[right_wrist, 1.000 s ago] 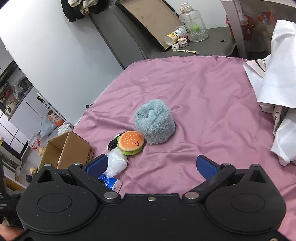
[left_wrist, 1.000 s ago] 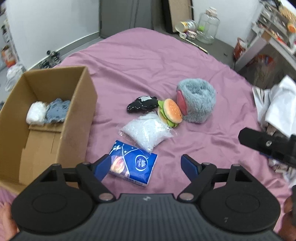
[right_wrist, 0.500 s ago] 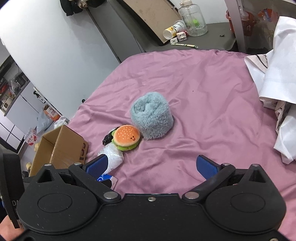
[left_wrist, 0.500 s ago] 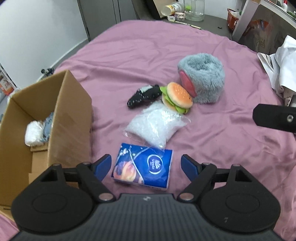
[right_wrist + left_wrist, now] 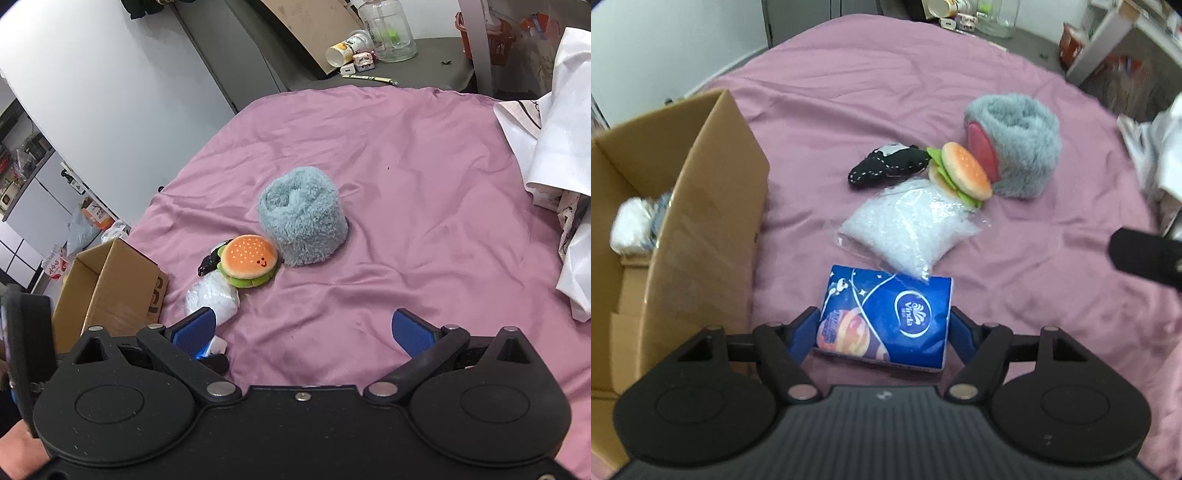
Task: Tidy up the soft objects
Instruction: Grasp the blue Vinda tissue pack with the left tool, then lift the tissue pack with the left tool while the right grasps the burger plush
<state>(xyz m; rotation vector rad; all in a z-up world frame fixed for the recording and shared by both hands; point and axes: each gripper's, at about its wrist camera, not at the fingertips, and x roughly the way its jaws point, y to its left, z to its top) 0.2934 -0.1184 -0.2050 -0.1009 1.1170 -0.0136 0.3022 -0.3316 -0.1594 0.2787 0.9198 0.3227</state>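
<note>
- Straddling the blue tissue pack [image 5: 886, 317] on the pink bed sheet [image 5: 871, 92], the left tool [image 5: 884, 328] is spread, beside the cardboard box [image 5: 713, 206].
- Right tool [image 5: 301, 330] spread, holding nothing, above the sheet.

Centre of my left view: a deep blue tissue pack [image 5: 886, 317] printed with an orange planet and white swirls. Above it, a clear bag of white filling [image 5: 908, 229], an orange-and-green burger plush [image 5: 964, 171], grey fluffy roll [image 5: 1019, 147], mauve sheet [image 5: 886, 92].
</note>
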